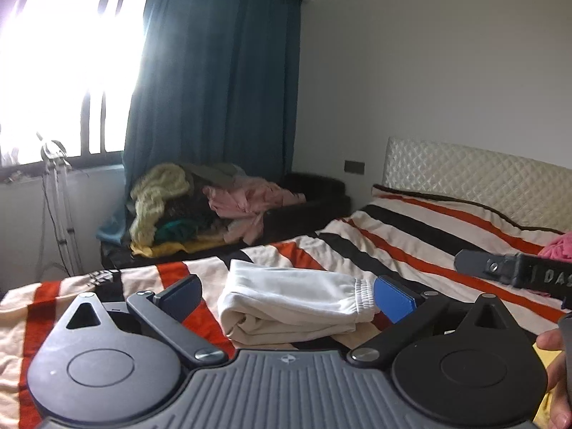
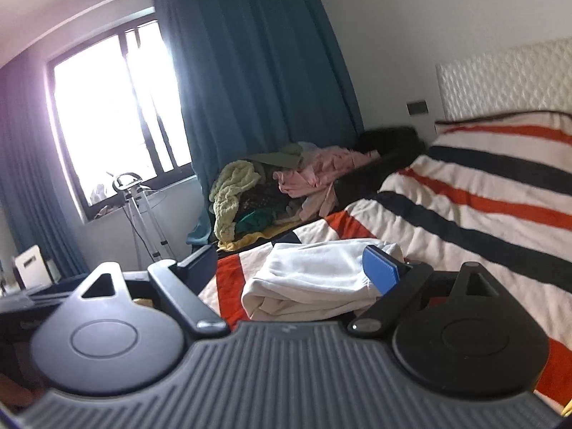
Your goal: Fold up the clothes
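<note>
A folded white garment (image 1: 293, 304) with an elastic cuff lies on the striped bedspread (image 1: 411, 246). My left gripper (image 1: 287, 296) is open, its blue-padded fingers (image 1: 393, 298) on either side of the garment, not closed on it. In the right wrist view the same white garment (image 2: 314, 279) lies between the wide-open fingers of my right gripper (image 2: 293, 268). Part of the right gripper (image 1: 514, 273) shows at the right edge of the left wrist view.
A heap of unfolded clothes (image 1: 200, 207), yellow, pink and green, lies on a dark couch beside the bed, also in the right wrist view (image 2: 279, 189). A teal curtain (image 1: 214, 78), a bright window, a tripod (image 1: 57, 207) and a quilted headboard (image 1: 472, 175) surround the bed. A pink item (image 1: 557, 246) lies far right.
</note>
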Motion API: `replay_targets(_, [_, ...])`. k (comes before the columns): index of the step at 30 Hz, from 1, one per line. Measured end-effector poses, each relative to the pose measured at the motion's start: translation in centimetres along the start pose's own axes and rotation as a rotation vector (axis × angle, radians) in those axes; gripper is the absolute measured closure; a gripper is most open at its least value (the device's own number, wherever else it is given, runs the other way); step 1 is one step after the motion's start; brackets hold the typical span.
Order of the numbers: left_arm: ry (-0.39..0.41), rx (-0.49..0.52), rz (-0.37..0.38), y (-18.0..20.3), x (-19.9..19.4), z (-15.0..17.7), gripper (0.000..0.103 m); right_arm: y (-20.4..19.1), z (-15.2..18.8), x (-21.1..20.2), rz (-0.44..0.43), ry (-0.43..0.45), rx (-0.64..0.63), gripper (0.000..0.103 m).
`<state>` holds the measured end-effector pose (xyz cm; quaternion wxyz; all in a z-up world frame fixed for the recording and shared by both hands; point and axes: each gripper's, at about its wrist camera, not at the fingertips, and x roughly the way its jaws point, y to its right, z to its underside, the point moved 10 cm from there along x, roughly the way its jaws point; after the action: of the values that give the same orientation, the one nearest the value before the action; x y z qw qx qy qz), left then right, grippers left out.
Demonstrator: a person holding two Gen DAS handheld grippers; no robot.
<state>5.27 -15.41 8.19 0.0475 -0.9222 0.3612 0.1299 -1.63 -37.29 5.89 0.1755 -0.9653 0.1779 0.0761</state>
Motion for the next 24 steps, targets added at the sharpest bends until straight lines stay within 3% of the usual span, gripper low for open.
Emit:
replay_targets(8, [0.036, 0.012, -0.048, -0.2, -2.6, 3.5, 0.0, 0.5, 4.8, -0.6, 0.004, -0.014, -0.031, 0.013])
replay_targets(24, [-0.031, -0.008, -0.109, -3.4, 0.7, 9.9, 0.0, -0.4, 11.0, 2.4, 0.094, -0.024, -0.152, 0.013])
